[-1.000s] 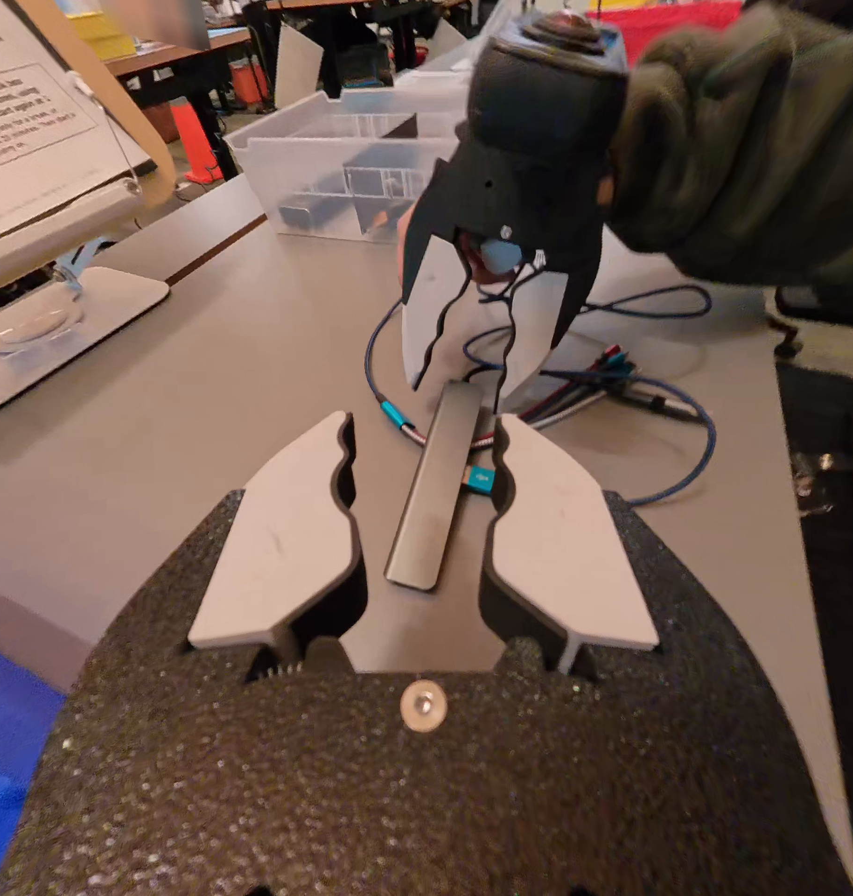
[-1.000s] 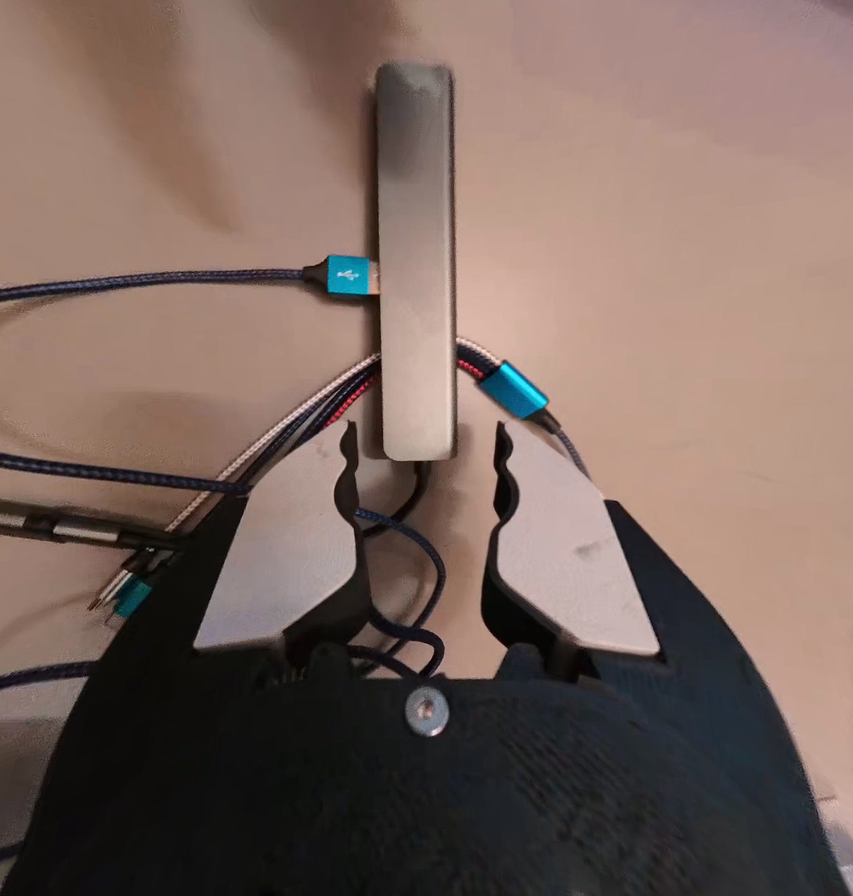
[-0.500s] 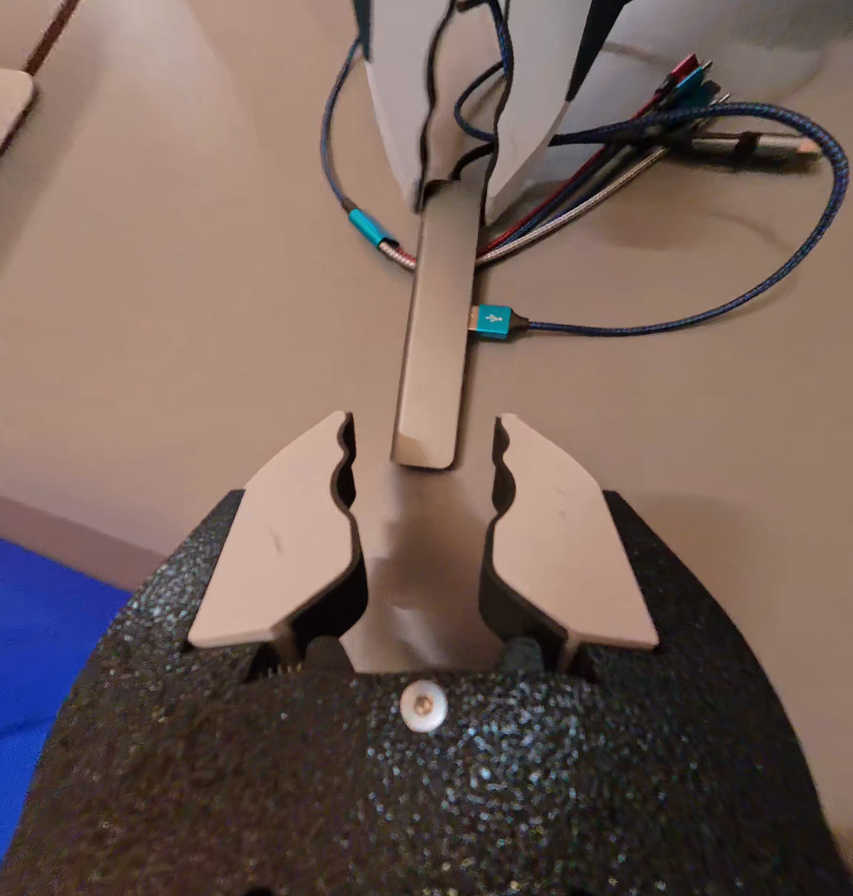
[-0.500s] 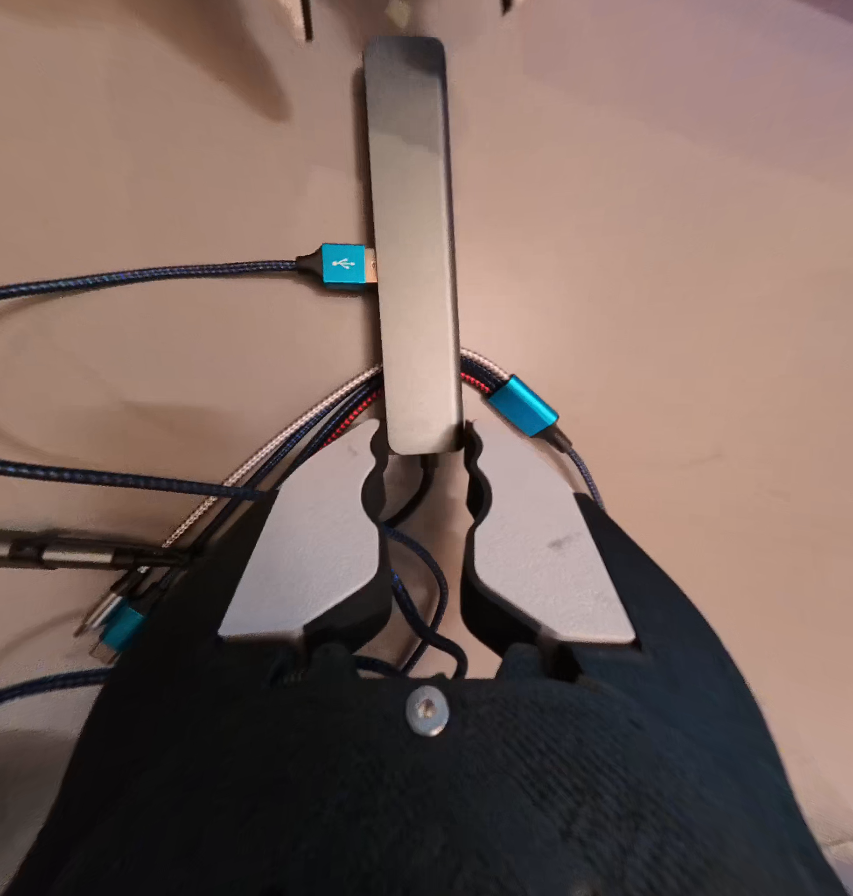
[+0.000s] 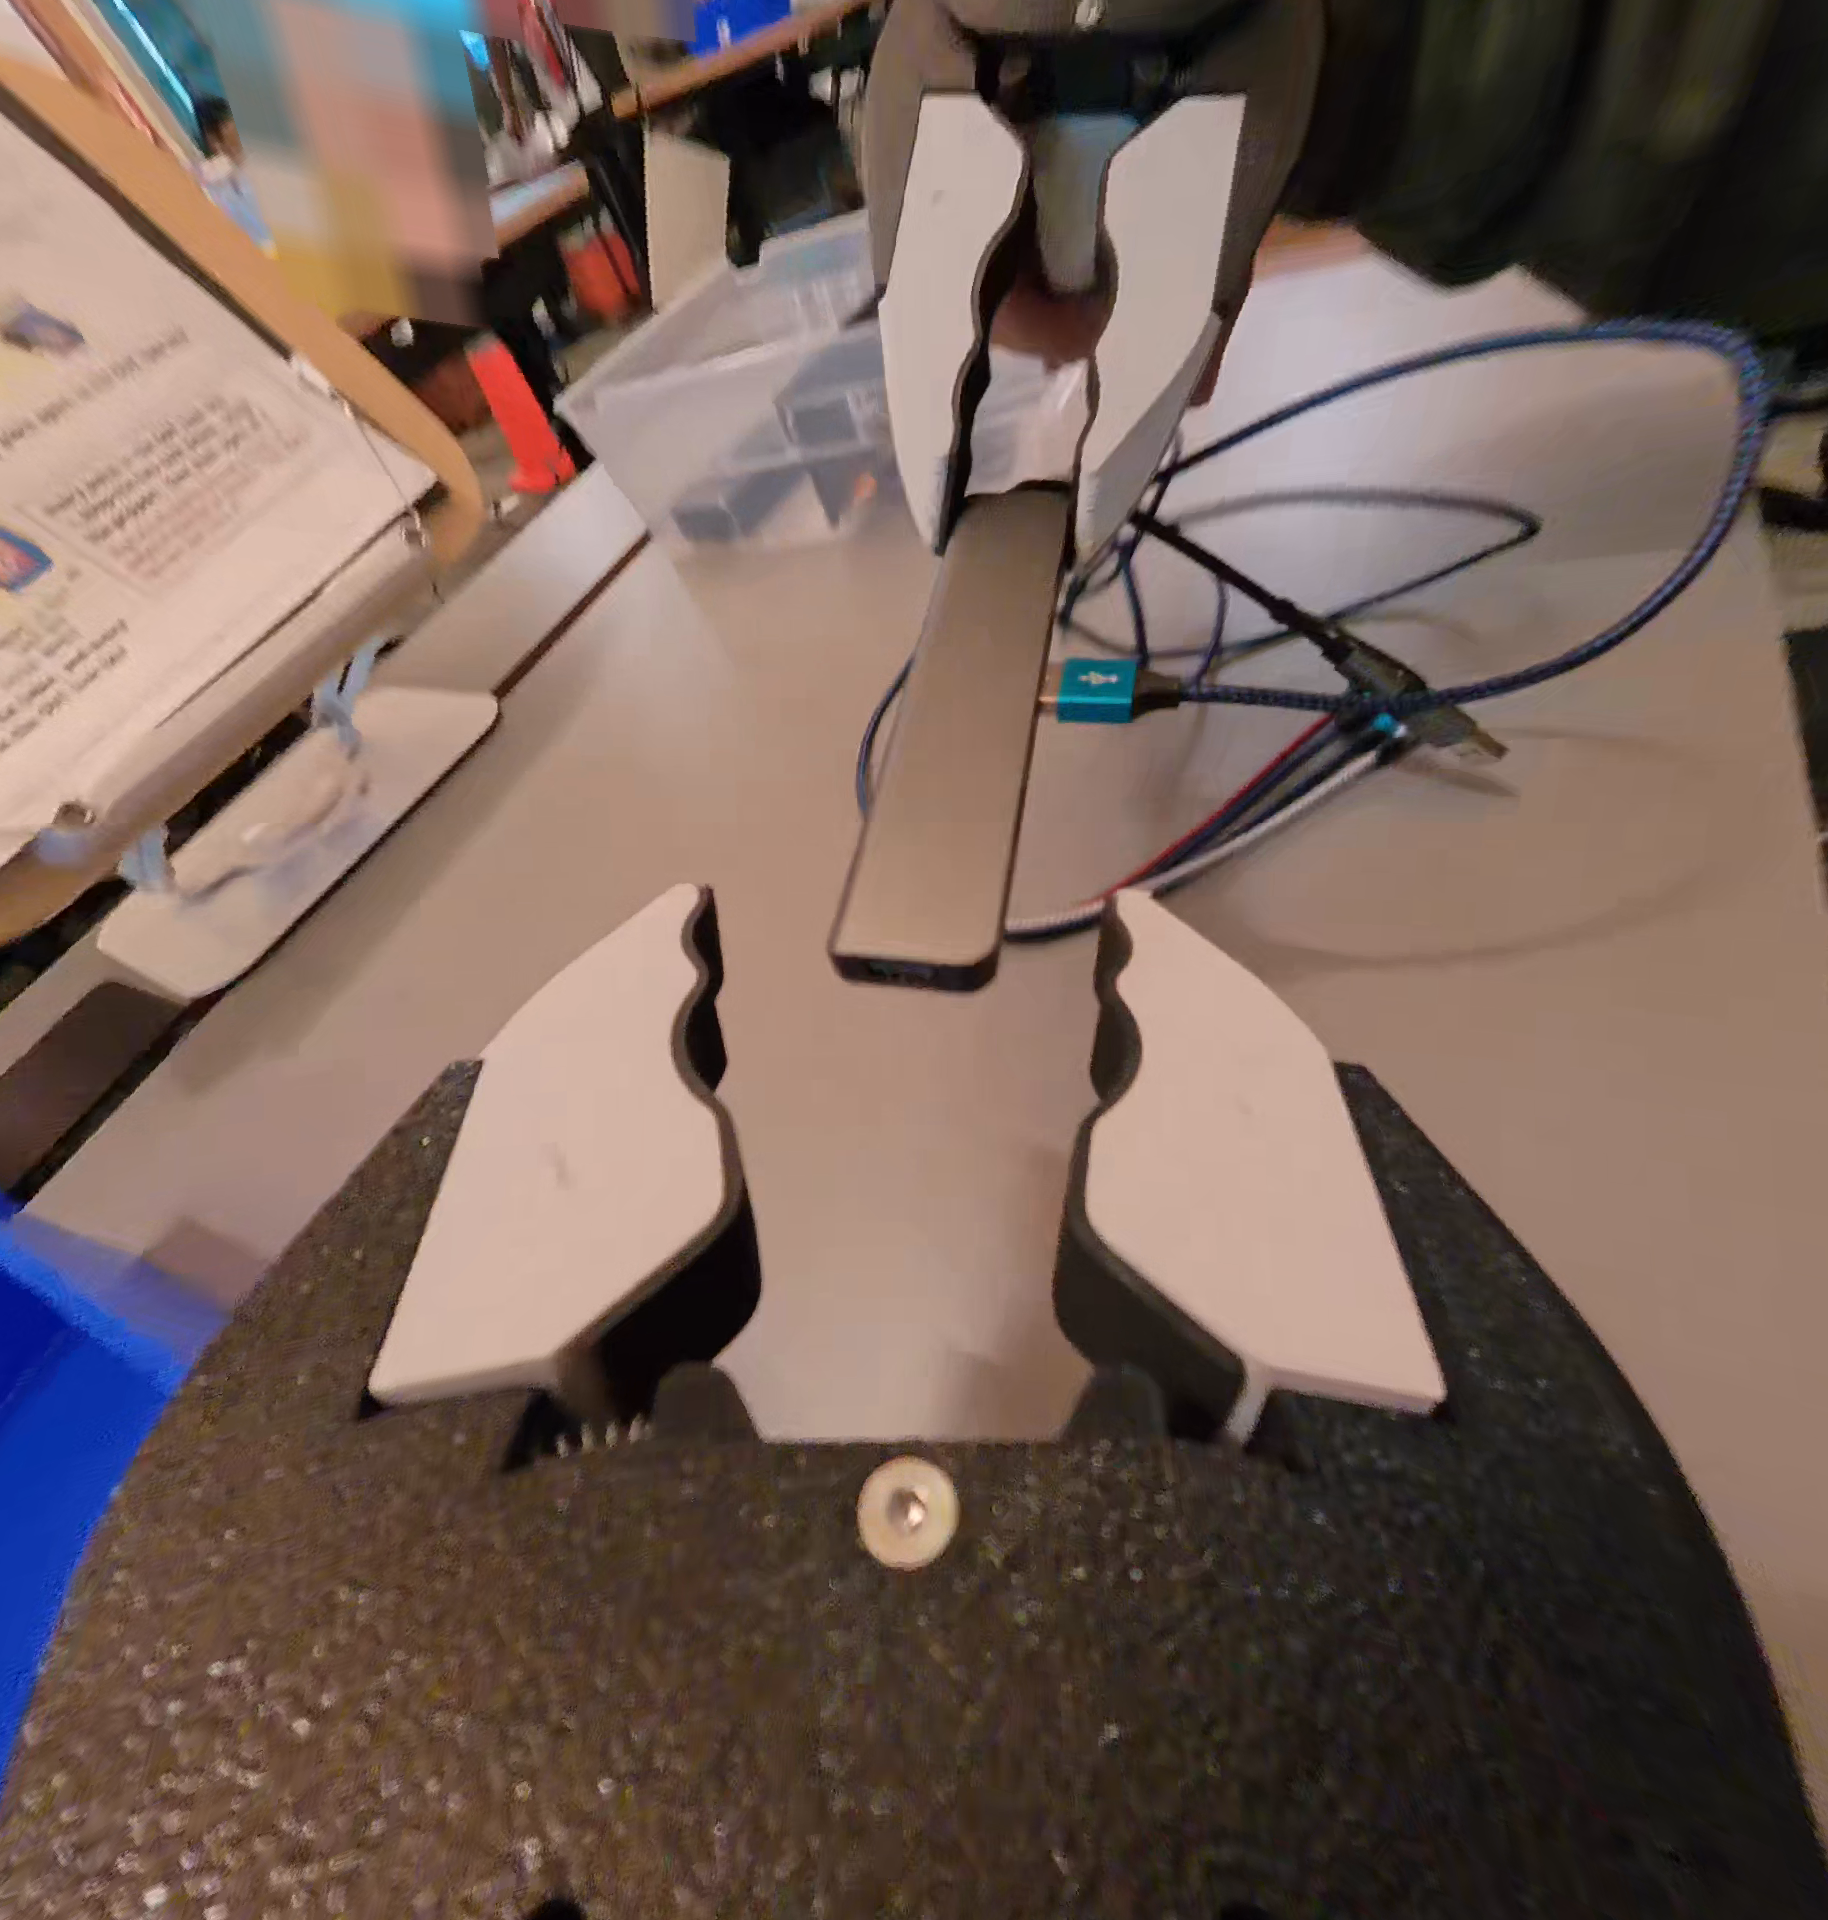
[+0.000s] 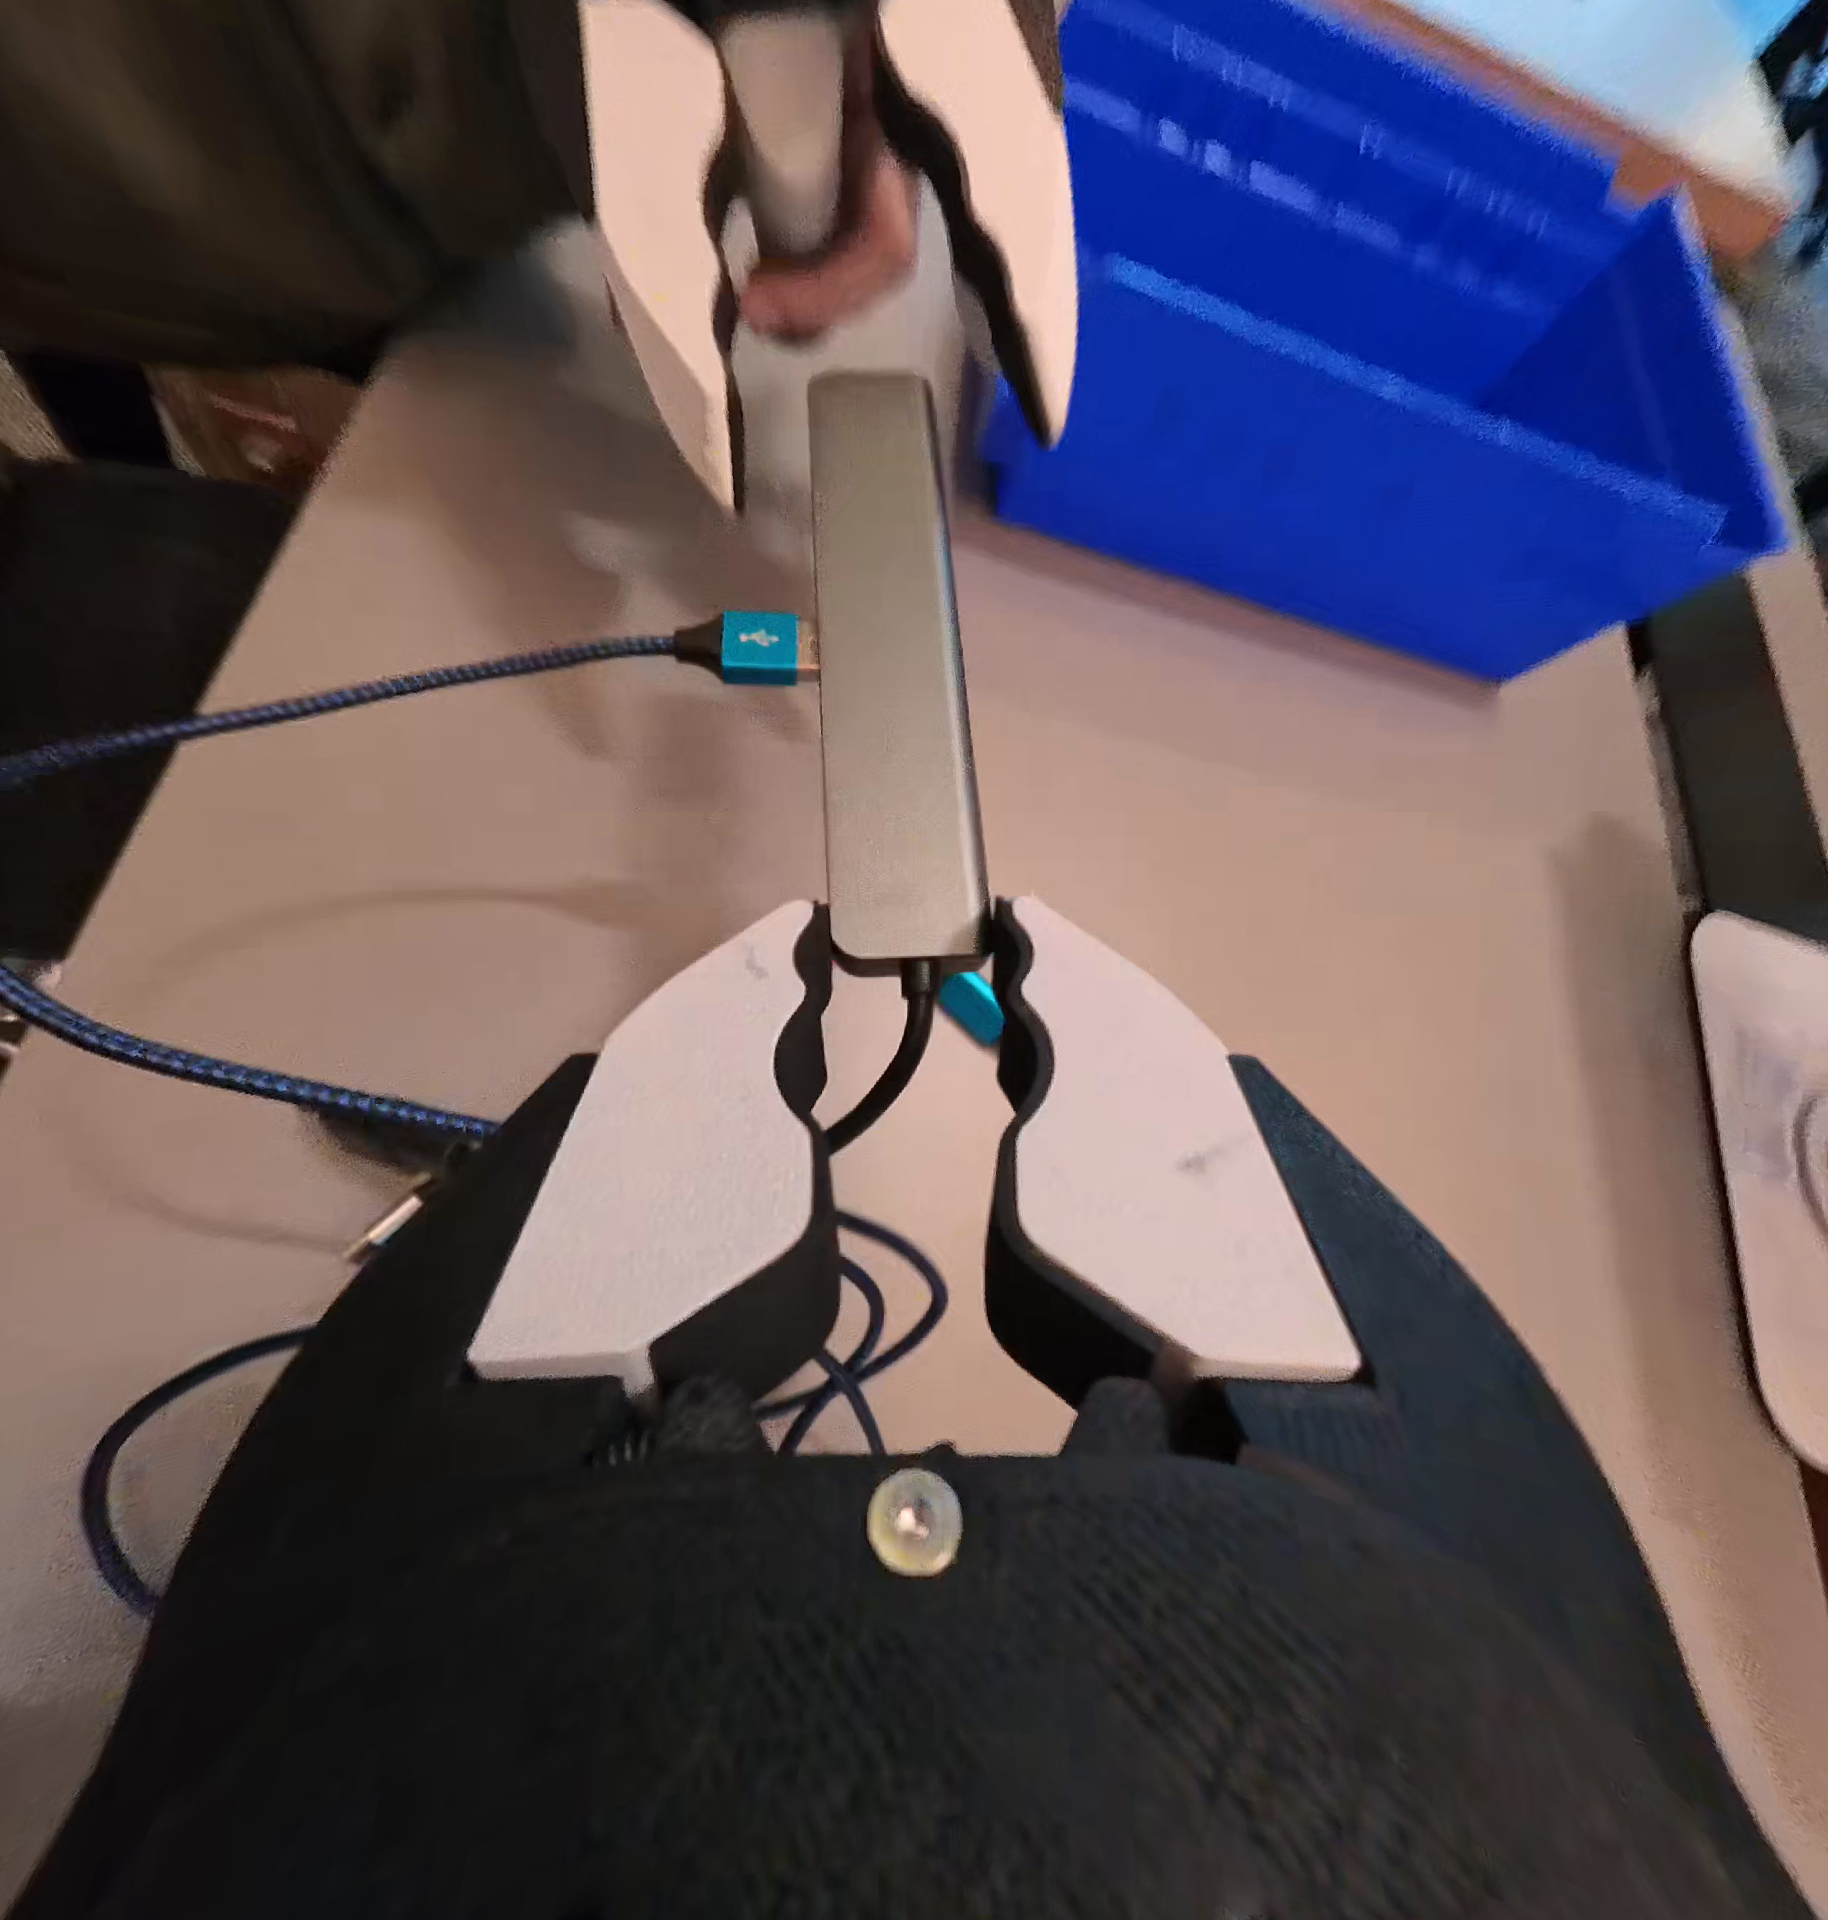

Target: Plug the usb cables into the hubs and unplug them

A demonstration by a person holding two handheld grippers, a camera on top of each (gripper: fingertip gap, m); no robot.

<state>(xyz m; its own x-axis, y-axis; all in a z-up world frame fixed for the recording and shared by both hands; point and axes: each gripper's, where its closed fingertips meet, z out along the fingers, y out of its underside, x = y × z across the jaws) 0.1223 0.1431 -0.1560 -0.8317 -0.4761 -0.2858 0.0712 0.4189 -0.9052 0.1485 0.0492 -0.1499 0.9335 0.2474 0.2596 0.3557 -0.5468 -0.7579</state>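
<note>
The right gripper (image 6: 905, 925) is clenching one end of the slim, rigid, probably light hub (image 6: 894, 665), while the left gripper (image 5: 905, 935) is waiting, spread, at its free end.

The slim grey metal hub (image 6: 894, 675) sits between the two tongs, its cabled end pinched in the right tongs (image 6: 905, 925), its far end between the spread left tongs (image 5: 905, 914). A teal-plugged braided cable (image 6: 754, 649) enters its side. Loose cables (image 5: 1357, 727) lie on the desk (image 5: 577, 831) beyond, a blue plastic bin (image 6: 1357, 416) behind the left tongs.
</note>
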